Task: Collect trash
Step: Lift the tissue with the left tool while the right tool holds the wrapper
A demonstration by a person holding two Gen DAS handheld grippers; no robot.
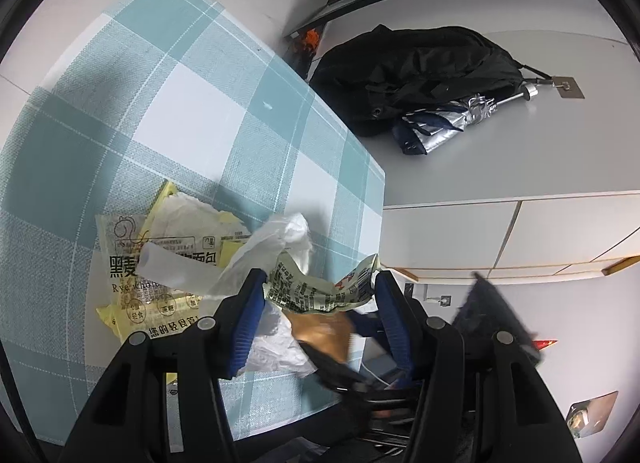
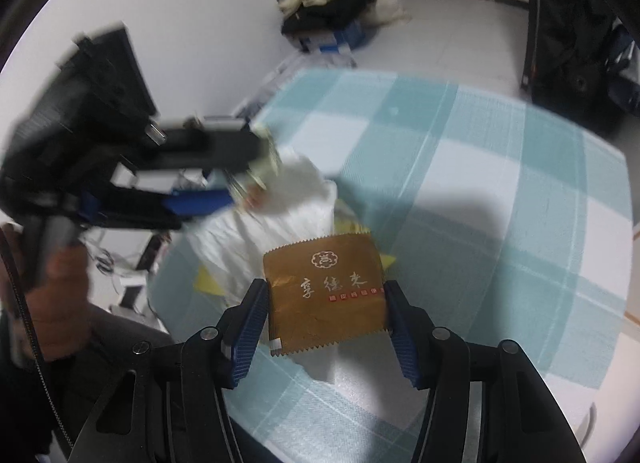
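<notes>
The left gripper (image 1: 318,287) had its blue fingers wide apart, one on each side of a crumpled pale yellow wrapper with black print (image 1: 316,287). The wrapper touched both pads, but it looked too loose to call it held tight; that part was hard to see. The right gripper (image 2: 326,299) was open just as wide around a flat gold foil wrapper with zigzag edges (image 2: 324,299), which sat between its pads above the table. Both wrappers were over a pile of trash: a white crumpled plastic bag (image 2: 280,219) and a big yellow bread bag with black letters (image 1: 148,267). The pile lay on a blue and white checked tablecloth (image 1: 168,103) near the table's edge. A black backpack (image 1: 420,71) and a folded silver umbrella (image 1: 448,123) lay on the grey floor.
</notes>
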